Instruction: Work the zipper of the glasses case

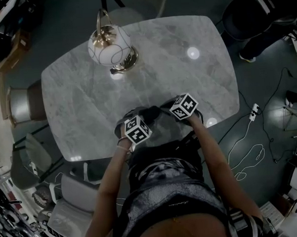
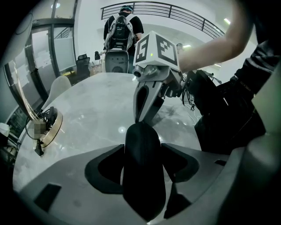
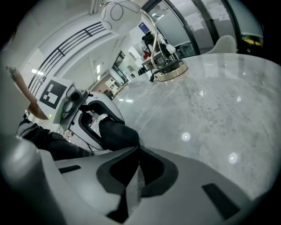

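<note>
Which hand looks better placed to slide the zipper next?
Right, probably. The right gripper is shut with its tips at one end of the glasses case, while the left gripper clamps its body, steadying it.

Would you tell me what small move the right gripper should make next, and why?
Probably draw the right gripper slowly along the case: its jaws are shut with tips at the case end, perhaps on the zipper pull, too small to see, while the left gripper clamps the case steady.
</note>
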A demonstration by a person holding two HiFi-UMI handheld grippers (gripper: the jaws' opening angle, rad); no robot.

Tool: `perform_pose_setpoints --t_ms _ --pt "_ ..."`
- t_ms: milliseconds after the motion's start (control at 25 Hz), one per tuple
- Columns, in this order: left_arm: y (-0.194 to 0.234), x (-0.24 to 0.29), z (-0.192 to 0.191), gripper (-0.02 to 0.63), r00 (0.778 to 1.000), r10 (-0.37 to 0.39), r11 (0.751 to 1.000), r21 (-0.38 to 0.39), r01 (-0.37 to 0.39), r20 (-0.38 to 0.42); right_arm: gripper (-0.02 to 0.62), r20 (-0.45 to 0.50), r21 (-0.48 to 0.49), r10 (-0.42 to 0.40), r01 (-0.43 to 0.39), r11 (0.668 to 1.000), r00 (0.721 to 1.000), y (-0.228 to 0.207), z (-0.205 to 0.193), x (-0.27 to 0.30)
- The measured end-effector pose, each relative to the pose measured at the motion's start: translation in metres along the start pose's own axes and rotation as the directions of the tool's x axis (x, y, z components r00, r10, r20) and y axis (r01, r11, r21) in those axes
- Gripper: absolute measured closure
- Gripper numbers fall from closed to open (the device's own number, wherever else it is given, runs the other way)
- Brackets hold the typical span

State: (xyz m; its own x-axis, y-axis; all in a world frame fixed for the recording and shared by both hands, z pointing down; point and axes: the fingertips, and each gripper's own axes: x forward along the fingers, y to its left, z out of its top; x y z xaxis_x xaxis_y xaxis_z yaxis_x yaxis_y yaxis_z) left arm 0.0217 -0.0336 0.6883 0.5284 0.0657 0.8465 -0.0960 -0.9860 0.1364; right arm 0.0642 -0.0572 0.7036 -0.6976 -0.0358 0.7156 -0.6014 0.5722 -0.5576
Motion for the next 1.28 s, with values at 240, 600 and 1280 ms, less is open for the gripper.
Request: perform_pose_setpoints --t_ms 240,600,1280 --pt "0.0 -0.002 0.002 0.348 1.0 -0.023 1.0 -0.01 0.023 0.012 0.534 0.023 -0.005 -0.005 0.005 1.0 1.0 0.002 0.001 -0.003" --pt "0.005 -0.005 0.003 0.348 0.997 -0.06 0.997 -0.04 0.062 0.049 0.529 0.098 -0.266 -0.11 0.133 0.955 0.989 0.027 0.031 -0.041" --pt "0.027 -0.049 -0.008 0.348 0.975 0.181 0.981 -0.095 -0.17 0.131 0.531 0.061 -0.461 -0.183 0.19 0.867 0.981 0.042 0.057 -0.005"
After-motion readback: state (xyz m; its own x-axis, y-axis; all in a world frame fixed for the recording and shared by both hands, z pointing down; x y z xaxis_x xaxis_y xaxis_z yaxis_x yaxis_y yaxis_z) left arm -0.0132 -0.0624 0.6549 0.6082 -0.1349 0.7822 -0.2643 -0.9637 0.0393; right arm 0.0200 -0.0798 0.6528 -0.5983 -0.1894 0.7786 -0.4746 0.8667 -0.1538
